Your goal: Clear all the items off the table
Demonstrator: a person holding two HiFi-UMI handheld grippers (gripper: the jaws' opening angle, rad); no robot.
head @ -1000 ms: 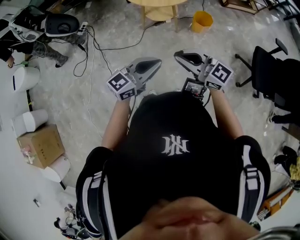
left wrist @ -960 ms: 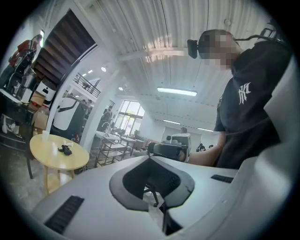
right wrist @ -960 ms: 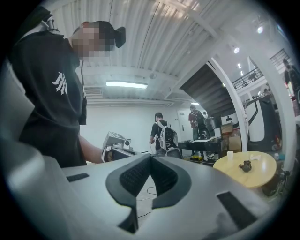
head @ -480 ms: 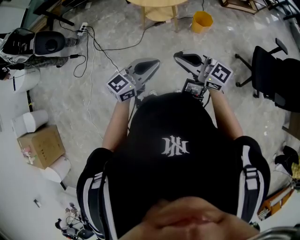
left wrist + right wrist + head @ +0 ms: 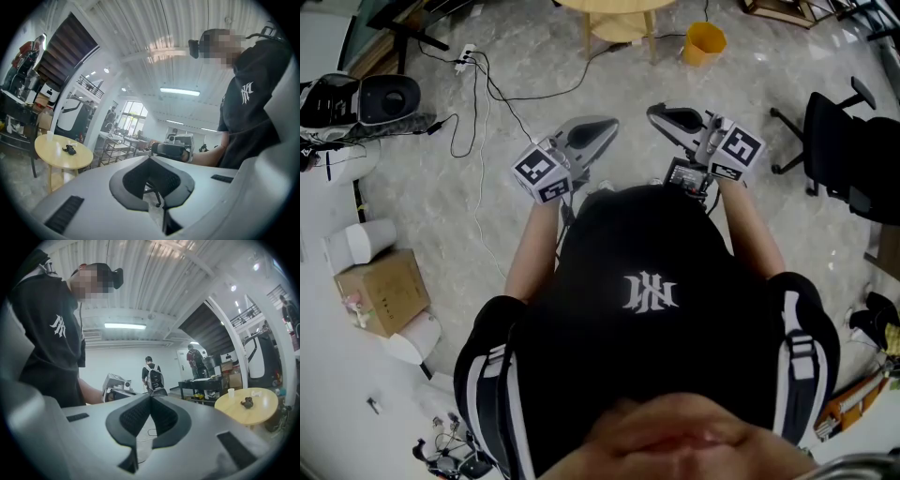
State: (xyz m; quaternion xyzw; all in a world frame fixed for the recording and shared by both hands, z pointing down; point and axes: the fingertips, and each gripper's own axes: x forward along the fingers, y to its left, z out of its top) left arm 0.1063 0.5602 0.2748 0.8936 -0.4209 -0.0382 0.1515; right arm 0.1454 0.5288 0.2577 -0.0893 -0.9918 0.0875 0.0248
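A round wooden table (image 5: 60,156) stands out on the floor, apart from both grippers. On it lie a small dark item (image 5: 70,149) and a white cup (image 5: 49,133). The right gripper view shows the same table (image 5: 253,411) with the dark item (image 5: 247,402) and the cup (image 5: 230,392). In the head view only the table's near edge (image 5: 619,11) shows at the top. My left gripper (image 5: 612,125) and right gripper (image 5: 654,112) are held side by side in front of the person's chest, pointing at each other. Both are shut with nothing between the pads.
A yellow bucket (image 5: 704,42) sits on the floor by the table. A black office chair (image 5: 853,155) is at the right, cables (image 5: 483,89) and a cardboard box (image 5: 382,292) at the left. People stand at a dark bench (image 5: 201,378) in the distance.
Both grippers have kept still. A dark and white object on the floor at the upper left of the head view has shifted left and slightly down.
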